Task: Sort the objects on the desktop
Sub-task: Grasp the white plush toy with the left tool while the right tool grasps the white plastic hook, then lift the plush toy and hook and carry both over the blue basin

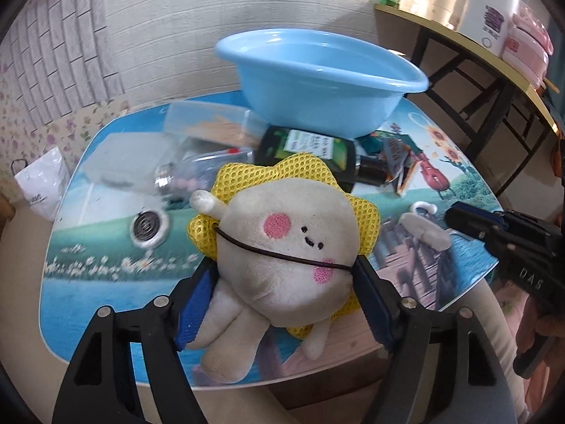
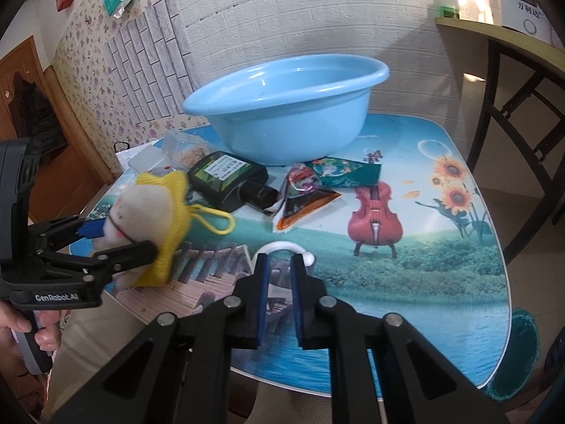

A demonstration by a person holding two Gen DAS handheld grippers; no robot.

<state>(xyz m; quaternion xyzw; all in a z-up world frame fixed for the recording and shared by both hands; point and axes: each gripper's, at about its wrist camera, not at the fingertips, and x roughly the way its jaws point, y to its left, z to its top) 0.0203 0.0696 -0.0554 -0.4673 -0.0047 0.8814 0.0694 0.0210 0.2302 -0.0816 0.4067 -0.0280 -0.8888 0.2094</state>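
Plush toy (image 1: 282,265), cream with pink cheeks and a yellow mesh back, fills the lower middle of the left wrist view, clamped between the blue-padded fingers (image 1: 192,304) of the left gripper (image 1: 282,275), which press on its two sides. A thin dark cord crosses its face. Whether it is lifted off the bench (image 1: 88,282) or resting on it cannot be told. Above it in the frame lies a dark bottle (image 1: 310,152) with a green label, and higher still stands a light blue basin (image 1: 317,74). At centre left are a clear box (image 1: 208,123), a small glass bottle (image 1: 183,176) and a round metal cap (image 1: 148,228). A white hook (image 1: 423,226) lies at centre right, with the right gripper (image 1: 462,217) reaching in from the right edge just beside it.

In the right wrist view, the right gripper (image 2: 280,261) occupies the lower middle, its fingers (image 2: 261,282) set a narrow gap apart with nothing between them. The white hook (image 2: 286,247) lies on the bench (image 2: 441,282) just past the fingertips. At centre left the left gripper (image 2: 120,236) holds the plush toy (image 2: 148,212), a yellow loop trailing to its right. The dark bottle (image 2: 226,176) and two snack packets (image 2: 310,194) lie in the middle, in front of the basin (image 2: 282,113) at upper centre.
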